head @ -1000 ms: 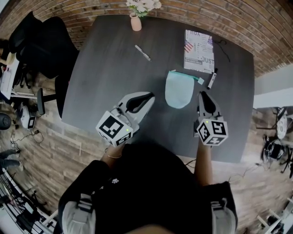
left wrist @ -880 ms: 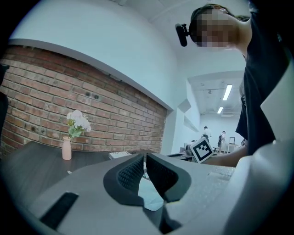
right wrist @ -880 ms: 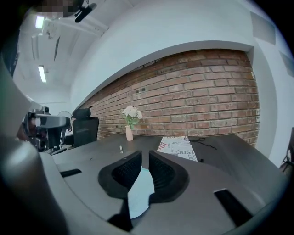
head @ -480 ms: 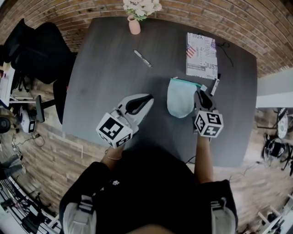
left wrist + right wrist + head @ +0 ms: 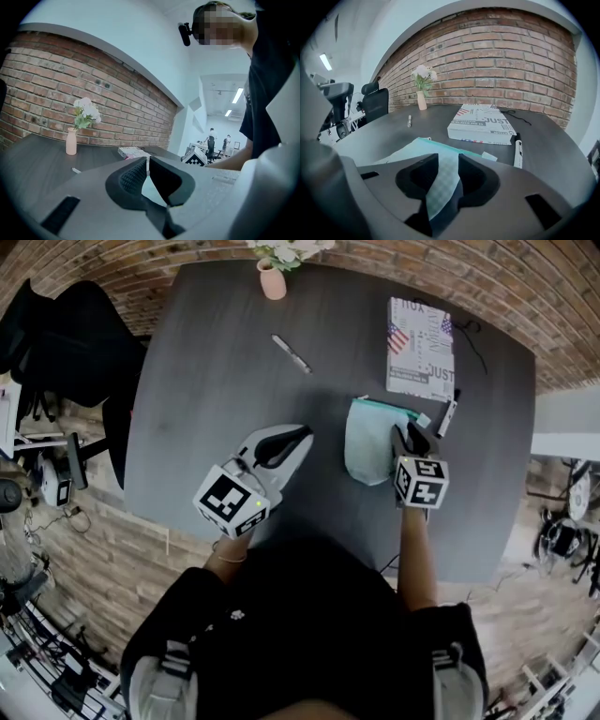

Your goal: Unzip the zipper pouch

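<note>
— Zipper pouch (image 5: 370, 442): it lies flat on the dark grey table (image 5: 216, 381), a little right of centre in front of you. It is pale mint, and its teal zipper edge is turned away from you, toward the printed white box (image 5: 421, 350).

— Yes, and your right gripper (image 5: 410, 435) is down at the pouch's right edge. In the right gripper view its jaws stand wide apart and have just been opening. The pouch's checked fabric shows in the gap between them, but the pads do not press on it.

— Whether the jaw tips touch the cloth, I cannot tell from your head view.

— Nor can I. Your left gripper (image 5: 305, 432) is over the table to the left of the pouch, apart from it and pointing toward it. Its jaws are closed tip to tip with nothing between them.

— At the zipper's right end a pale tab (image 5: 490, 156) sticks out. A black-and-white marker (image 5: 448, 416) lies just beyond it, beside the box.

— Farther from you, a second marker (image 5: 292, 352) lies alone on the table's left part. A pink vase (image 5: 272, 282) of pale flowers stands at the far edge, by the brick wall (image 5: 112, 259).
</note>
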